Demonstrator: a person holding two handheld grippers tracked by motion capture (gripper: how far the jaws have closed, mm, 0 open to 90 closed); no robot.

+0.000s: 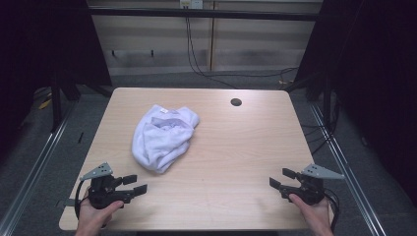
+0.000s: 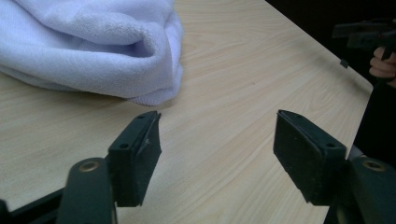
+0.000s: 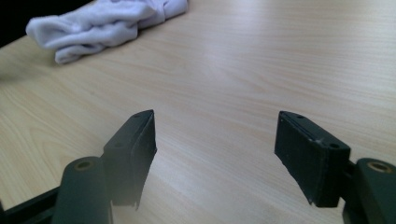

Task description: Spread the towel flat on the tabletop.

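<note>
The pale wooden worktop carries one thing, a crumpled white towel lying left of centre, toward ten o'clock. It looks soft, light and floppy, so it should sag when lifted; an outer edge or corner seems the best hold. Its long axis runs from one o'clock to seven o'clock. The left tongs at seven o'clock and right tongs at five o'clock gape wide, empty.
</note>
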